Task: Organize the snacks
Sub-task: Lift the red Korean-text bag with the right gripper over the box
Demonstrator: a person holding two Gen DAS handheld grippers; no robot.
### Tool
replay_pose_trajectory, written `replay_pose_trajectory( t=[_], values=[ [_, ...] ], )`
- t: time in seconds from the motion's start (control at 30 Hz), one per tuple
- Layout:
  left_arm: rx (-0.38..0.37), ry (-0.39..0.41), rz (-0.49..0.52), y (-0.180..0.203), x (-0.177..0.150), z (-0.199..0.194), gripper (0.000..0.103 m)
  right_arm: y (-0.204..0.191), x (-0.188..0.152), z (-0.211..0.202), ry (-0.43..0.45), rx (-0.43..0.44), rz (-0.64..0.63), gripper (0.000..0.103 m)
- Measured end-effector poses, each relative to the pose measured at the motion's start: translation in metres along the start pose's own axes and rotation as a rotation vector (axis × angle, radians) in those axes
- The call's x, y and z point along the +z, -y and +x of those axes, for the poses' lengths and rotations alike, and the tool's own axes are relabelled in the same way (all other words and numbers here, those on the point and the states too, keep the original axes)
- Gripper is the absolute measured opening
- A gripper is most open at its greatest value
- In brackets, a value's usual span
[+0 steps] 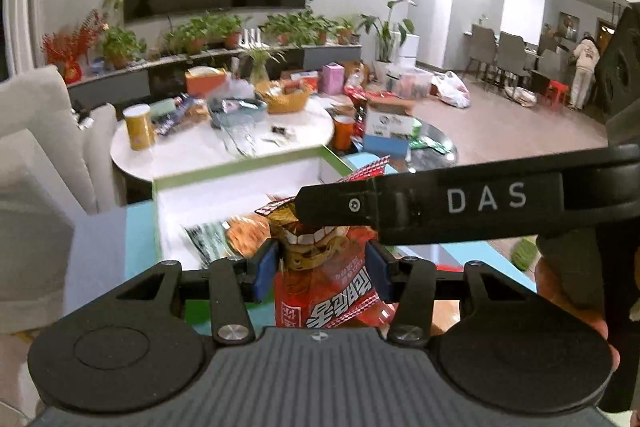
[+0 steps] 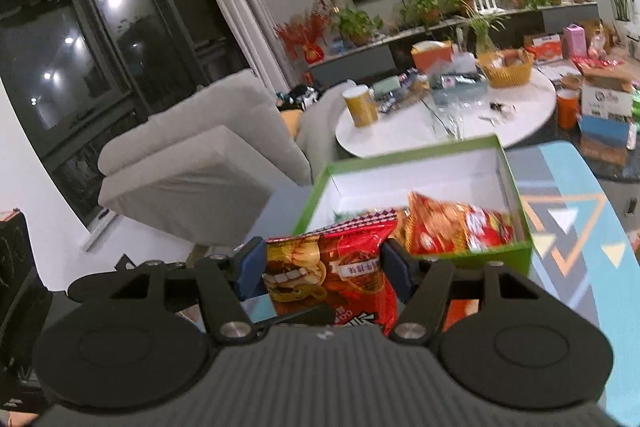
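Note:
A red snack bag (image 1: 320,291) with a grinning cartoon face hangs in the air between both grippers. The blue pads of my left gripper (image 1: 323,267) press on its sides near the middle. One black finger (image 1: 344,205) of my right gripper reaches in from the right and covers the bag's upper end. In the right wrist view, my right gripper (image 2: 324,267) is shut on the same bag (image 2: 340,267). Just behind it stands an open green box (image 2: 480,255) with a white inside and several red and orange snack packs (image 2: 460,227). The left wrist view shows the box (image 1: 240,174) too.
The box stands on a low table with a turquoise geometric top (image 2: 560,227). Beyond it a round white table (image 2: 520,123) carries a yellow canister (image 2: 360,105), a basket (image 2: 506,69) and clutter. A grey sofa (image 2: 192,155) sits to the left. A person (image 1: 582,67) stands far back right.

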State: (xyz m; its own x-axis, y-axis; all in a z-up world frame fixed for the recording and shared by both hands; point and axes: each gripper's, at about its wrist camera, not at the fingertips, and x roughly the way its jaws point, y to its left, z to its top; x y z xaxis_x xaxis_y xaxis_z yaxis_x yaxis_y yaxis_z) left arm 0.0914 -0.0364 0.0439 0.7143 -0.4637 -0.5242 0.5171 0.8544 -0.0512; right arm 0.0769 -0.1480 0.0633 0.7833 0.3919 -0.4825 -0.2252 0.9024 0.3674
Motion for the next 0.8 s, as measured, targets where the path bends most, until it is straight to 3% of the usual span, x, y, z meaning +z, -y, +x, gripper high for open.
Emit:
replay_pose_trajectory(
  t=[0.47, 0.8],
  values=[
    [0.07, 0.024, -0.022, -0.048, 0.047, 0.045, 0.045, 0.004, 0.037, 0.049, 0.037, 0.023, 0.006, 0.062],
    [0.087, -0.016, -0.046, -0.077, 0.052, 0.092, 0.045, 0.016, 0.046, 0.094, 0.006, 0.015, 0.041, 0.062]
  ],
)
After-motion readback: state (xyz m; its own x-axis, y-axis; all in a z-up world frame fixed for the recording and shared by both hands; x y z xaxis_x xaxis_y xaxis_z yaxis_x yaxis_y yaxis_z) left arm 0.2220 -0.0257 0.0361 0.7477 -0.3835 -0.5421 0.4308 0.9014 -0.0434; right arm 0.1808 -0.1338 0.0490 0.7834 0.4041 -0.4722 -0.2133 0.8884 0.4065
